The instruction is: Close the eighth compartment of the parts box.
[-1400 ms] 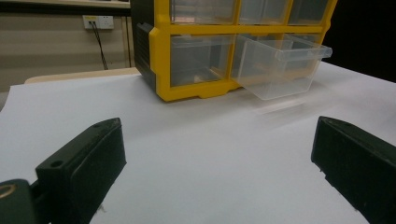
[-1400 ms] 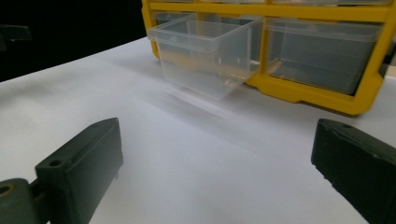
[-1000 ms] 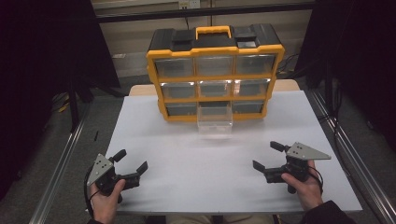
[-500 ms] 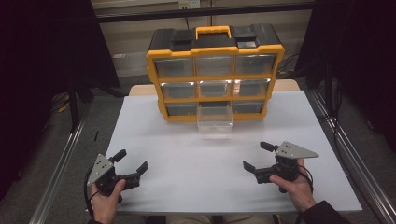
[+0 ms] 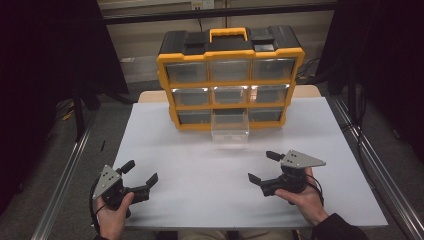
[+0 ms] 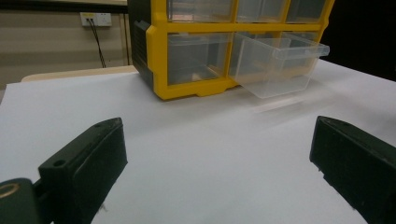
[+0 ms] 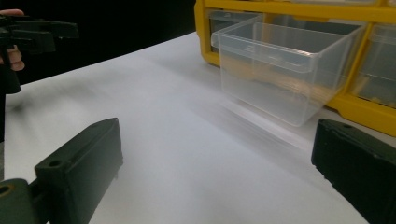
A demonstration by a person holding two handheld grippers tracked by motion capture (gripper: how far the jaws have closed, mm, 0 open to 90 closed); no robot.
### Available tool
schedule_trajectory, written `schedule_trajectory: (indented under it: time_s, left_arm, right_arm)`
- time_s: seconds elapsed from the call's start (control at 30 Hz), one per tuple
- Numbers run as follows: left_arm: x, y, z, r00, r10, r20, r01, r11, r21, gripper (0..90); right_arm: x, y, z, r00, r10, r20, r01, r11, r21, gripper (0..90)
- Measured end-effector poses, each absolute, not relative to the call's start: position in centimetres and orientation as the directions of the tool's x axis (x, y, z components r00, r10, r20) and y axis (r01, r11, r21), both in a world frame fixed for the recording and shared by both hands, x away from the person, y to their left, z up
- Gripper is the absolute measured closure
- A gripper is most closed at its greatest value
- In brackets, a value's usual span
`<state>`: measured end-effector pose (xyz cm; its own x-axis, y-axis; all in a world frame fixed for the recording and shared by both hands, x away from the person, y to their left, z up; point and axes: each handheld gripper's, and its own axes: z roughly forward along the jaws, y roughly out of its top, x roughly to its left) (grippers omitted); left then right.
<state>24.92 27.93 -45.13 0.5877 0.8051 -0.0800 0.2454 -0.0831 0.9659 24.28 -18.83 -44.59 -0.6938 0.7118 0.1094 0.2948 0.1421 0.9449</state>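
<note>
A yellow and black organiser box (image 5: 229, 80) with clear drawers stands at the back of the white table (image 5: 200, 165). Its bottom middle drawer (image 5: 230, 127) is pulled out and looks empty; it also shows as the clear drawer (image 6: 278, 63) and the clear drawer (image 7: 280, 70). My left gripper (image 5: 140, 172) is open near the front left edge, held in a hand, nothing between its jaws. My right gripper (image 5: 264, 166) is open at the front right, pointing left and toward the drawer, holding nothing. The left gripper (image 7: 32, 30) also appears far off in the right gripper view.
Metal rails (image 5: 65, 180) run along both sides of the table. A wall socket with cables (image 6: 95, 19) is behind the box. Dark curtains flank the scene. A wide bare stretch of table lies between the grippers and the box.
My right gripper has moved left and slightly forward across the table, turning toward the open drawer. The left gripper has stayed put.
</note>
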Motion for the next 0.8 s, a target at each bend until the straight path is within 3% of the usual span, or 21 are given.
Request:
schedule_trajectory:
  time_s: [0.8]
  left_arm:
    - [24.9,28.0,-45.1,0.585,0.807,-0.084,0.242,-0.075,0.967,3.6]
  right_arm:
    - [25.7,-15.2,-44.5,-0.742,0.661,0.109,0.280,0.159,0.947,10.9]
